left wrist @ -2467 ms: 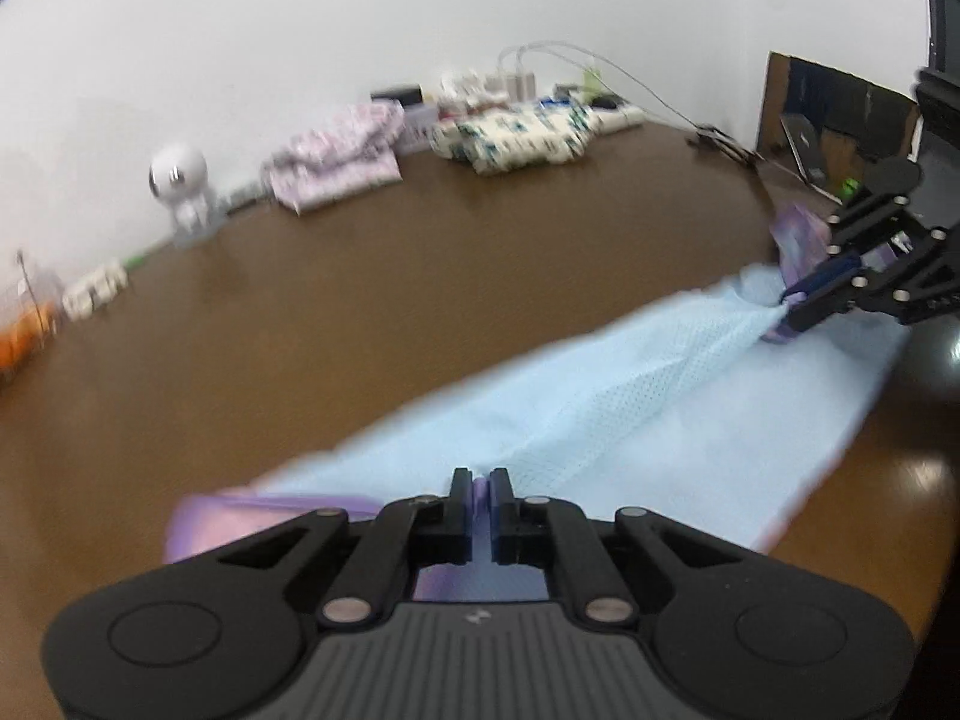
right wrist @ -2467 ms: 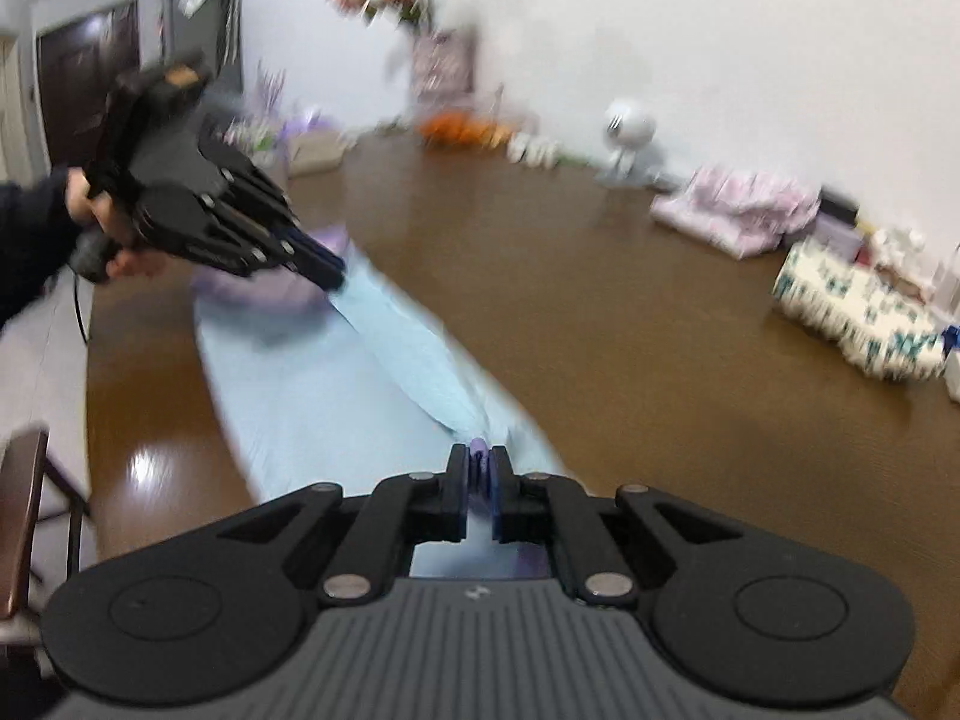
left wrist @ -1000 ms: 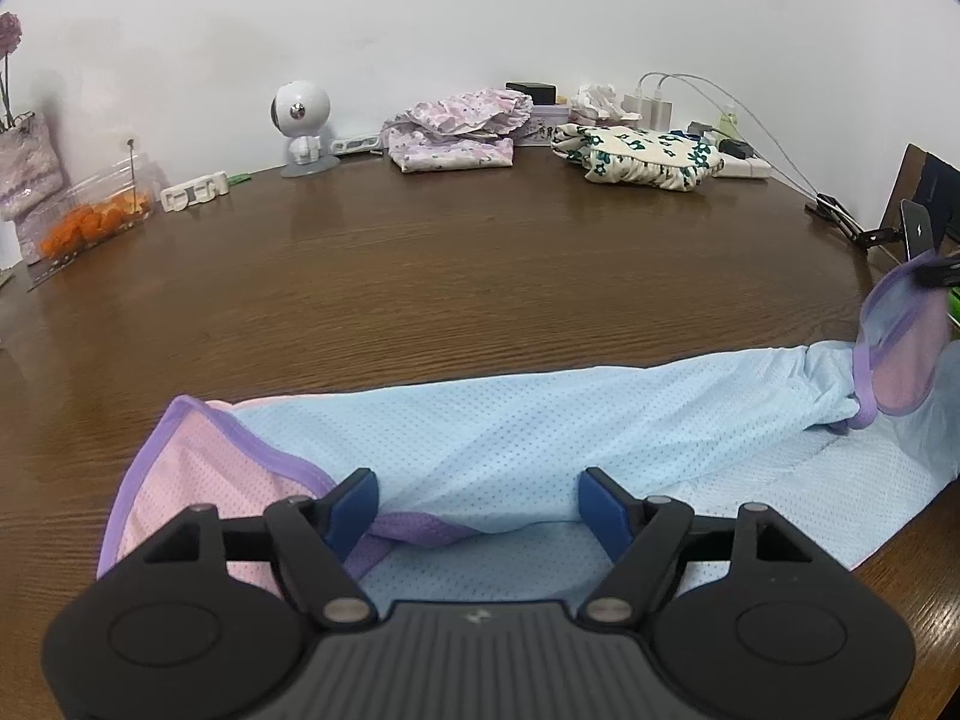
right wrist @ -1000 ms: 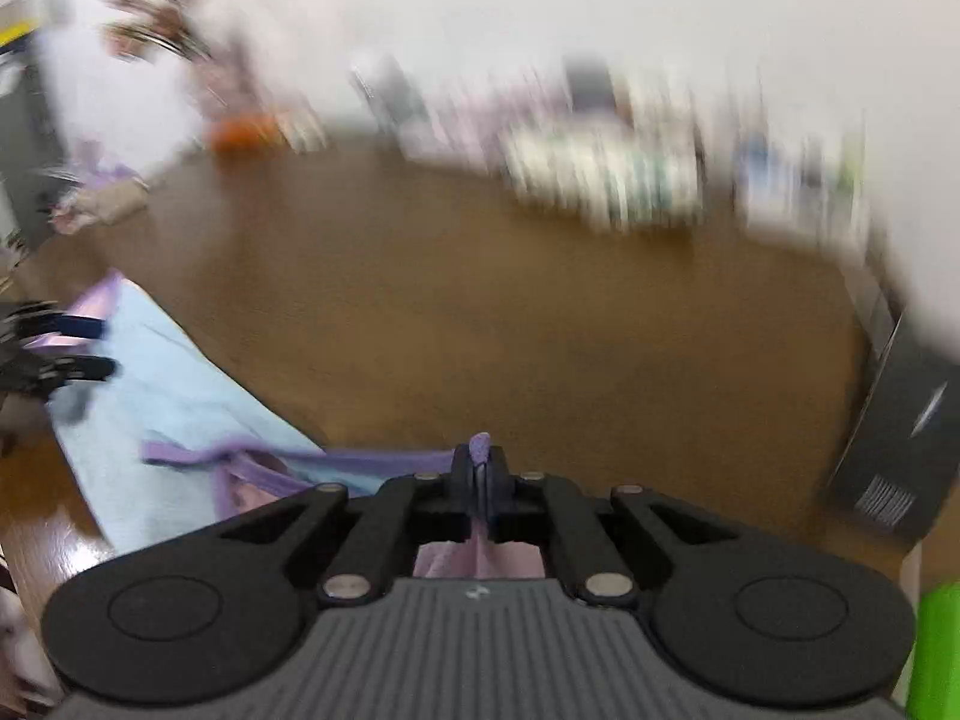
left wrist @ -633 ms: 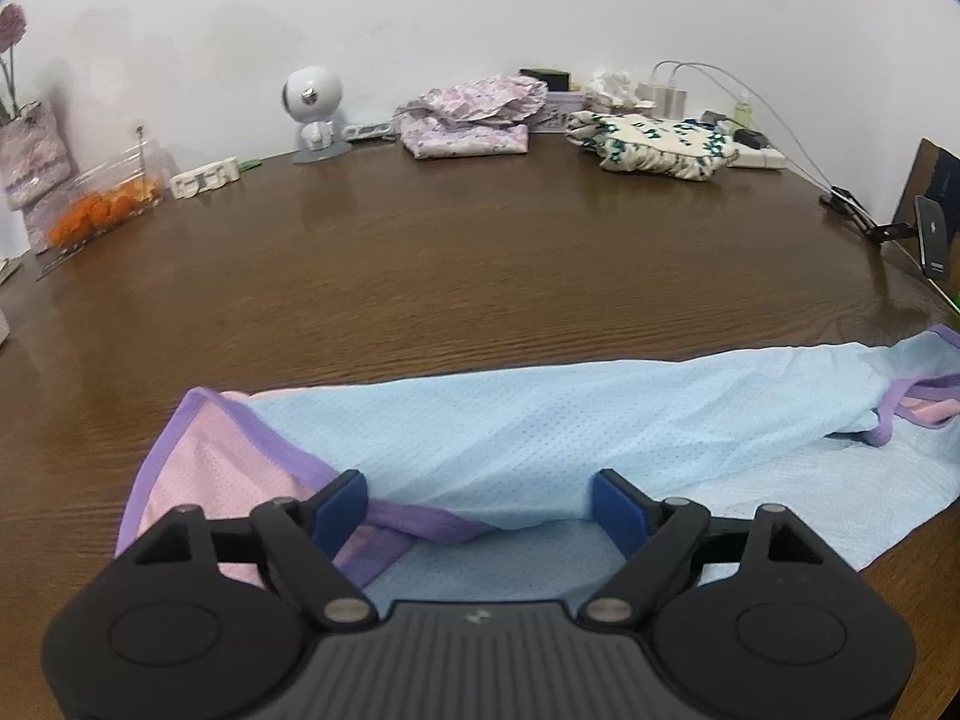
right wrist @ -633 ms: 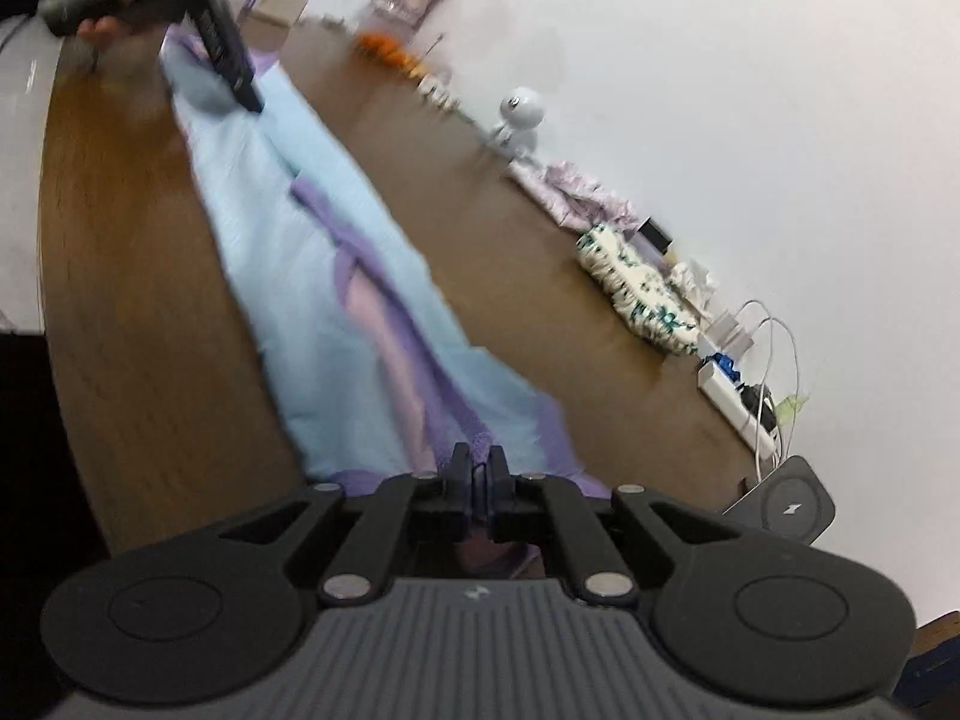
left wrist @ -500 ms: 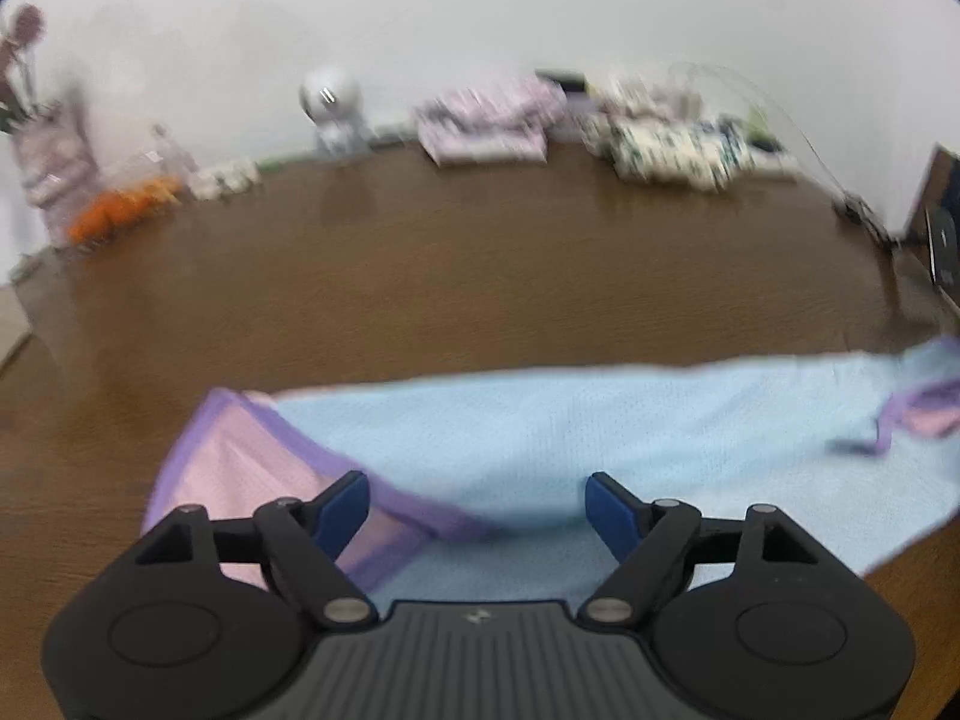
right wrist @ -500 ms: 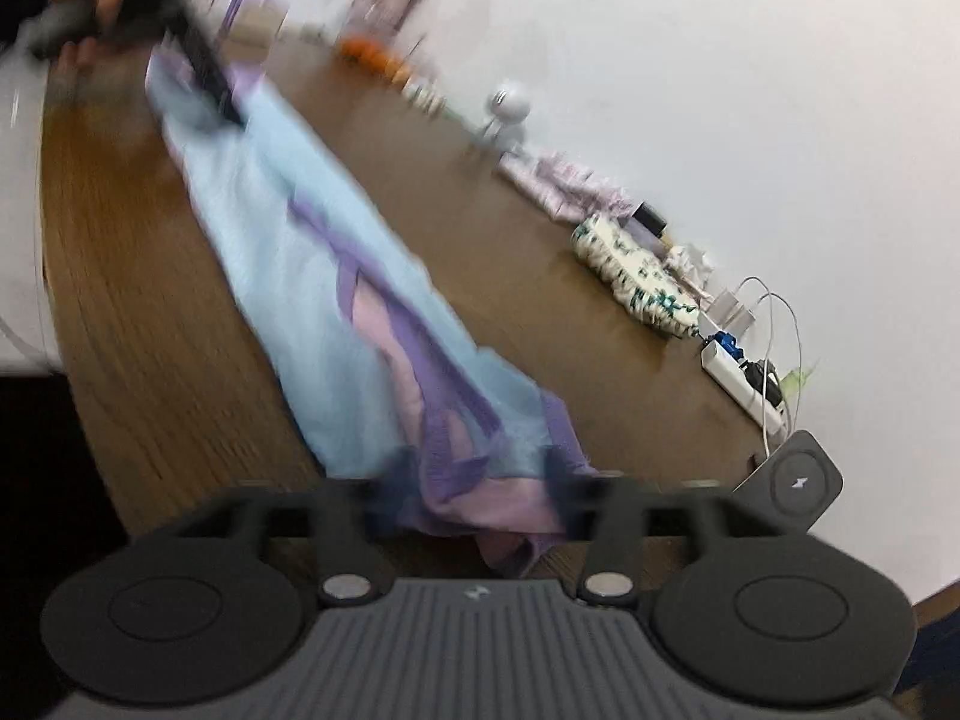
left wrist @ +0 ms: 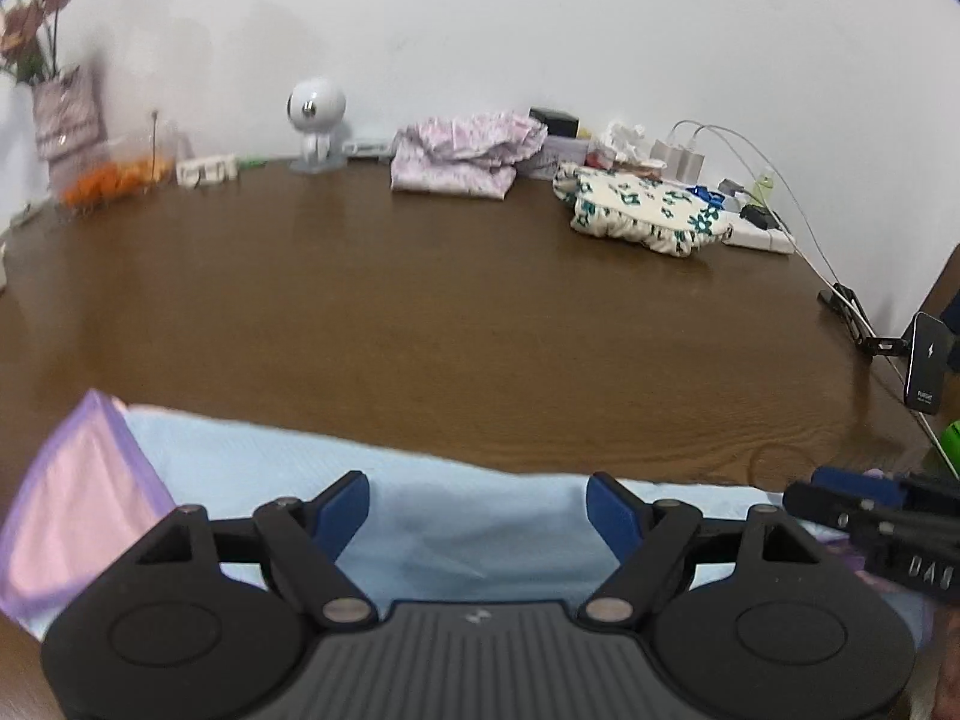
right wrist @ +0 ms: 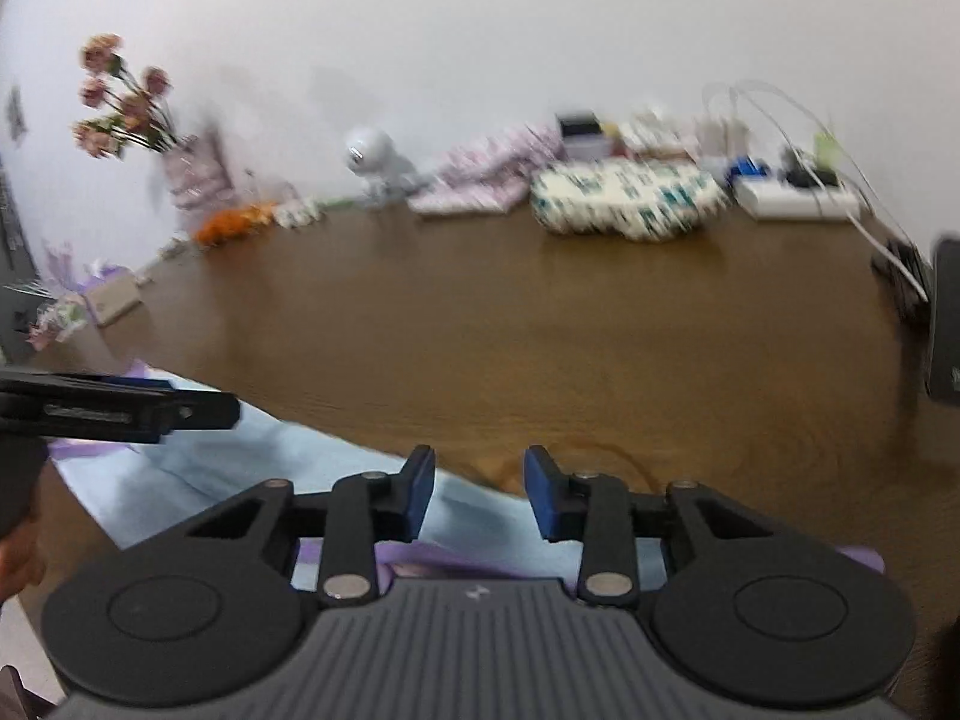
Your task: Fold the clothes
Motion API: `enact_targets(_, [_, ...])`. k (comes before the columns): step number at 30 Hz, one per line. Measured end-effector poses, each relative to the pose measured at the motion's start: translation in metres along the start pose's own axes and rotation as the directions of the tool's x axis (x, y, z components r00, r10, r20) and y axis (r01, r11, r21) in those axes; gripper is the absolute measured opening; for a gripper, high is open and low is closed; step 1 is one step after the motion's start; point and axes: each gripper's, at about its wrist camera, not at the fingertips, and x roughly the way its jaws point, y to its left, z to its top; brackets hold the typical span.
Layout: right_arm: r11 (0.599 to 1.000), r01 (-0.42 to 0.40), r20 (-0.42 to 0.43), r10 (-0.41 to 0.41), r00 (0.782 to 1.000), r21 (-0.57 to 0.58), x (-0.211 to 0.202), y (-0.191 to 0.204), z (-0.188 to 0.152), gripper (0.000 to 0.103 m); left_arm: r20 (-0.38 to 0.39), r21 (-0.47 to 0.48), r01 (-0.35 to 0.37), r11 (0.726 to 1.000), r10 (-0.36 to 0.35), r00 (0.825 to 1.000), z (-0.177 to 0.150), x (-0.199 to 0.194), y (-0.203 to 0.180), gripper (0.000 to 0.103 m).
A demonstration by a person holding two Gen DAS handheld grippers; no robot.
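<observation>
Stretching across the near edge of a dark brown wooden surface (left wrist: 480,312) lies a light blue mesh garment (left wrist: 456,516), its pink panel with purple trim (left wrist: 78,504) at about 8 o'clock in the left wrist view. The left gripper (left wrist: 478,507) hovers just over the blue cloth with its jaws spread wide and nothing between the blue pads (left wrist: 342,504). At 4 o'clock in that view the right gripper (left wrist: 870,516) reaches in from the side, low above the cloth's far end.

From the right wrist view, which is motion-blurred, the right gripper (right wrist: 477,492) is likewise released, its jaws parted over the garment (right wrist: 240,462) and the purple hem (right wrist: 456,564) just under its body. The left gripper (right wrist: 120,405) shows at 9 o'clock.

Along the surface's far side, against a plain white wall (left wrist: 540,30), stand several things. At 10 o'clock are a vase of pinkish flowers (left wrist: 54,84) and a clear container of orange items (left wrist: 120,177). Near 11 o'clock is a small white round-headed figure (left wrist: 315,126). Around 12 o'clock sits a folded pile of pink-patterned cloth (left wrist: 468,153), and at 1 o'clock a folded cream cloth with green print (left wrist: 645,213). Beyond it lie a white power strip with plugs and cables (left wrist: 756,228). At 3 o'clock a dark phone on a stand (left wrist: 927,369) sits at the surface's edge.
</observation>
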Motion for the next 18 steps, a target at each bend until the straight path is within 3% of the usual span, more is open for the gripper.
enact_targets(4, [0.999,-0.017,-0.023,0.018,1.000,0.048,-0.008,-0.008,-0.024,0.034,-0.069,0.065,-0.028,0.998,0.033,0.997,-0.009,0.014,-0.010,0.079])
enact_targets(9, [1.000,-0.004,0.017,0.005,1.000,-0.018,-0.025,0.002,-0.043,0.034,-0.055,0.018,-0.075,0.997,0.076,0.996,-0.011,0.014,-0.009,0.079])
enact_targets(14, [0.999,-0.044,0.065,0.044,0.997,-0.011,-0.035,0.009,-0.033,0.035,-0.029,0.115,-0.070,0.991,0.073,0.997,-0.019,0.017,-0.031,0.079])
enact_targets(18, [0.976,-0.169,0.063,0.179,0.982,-0.139,-0.029,0.036,-0.031,0.037,-0.036,-0.008,-0.005,1.000,0.005,0.999,-0.017,0.011,-0.008,0.079])
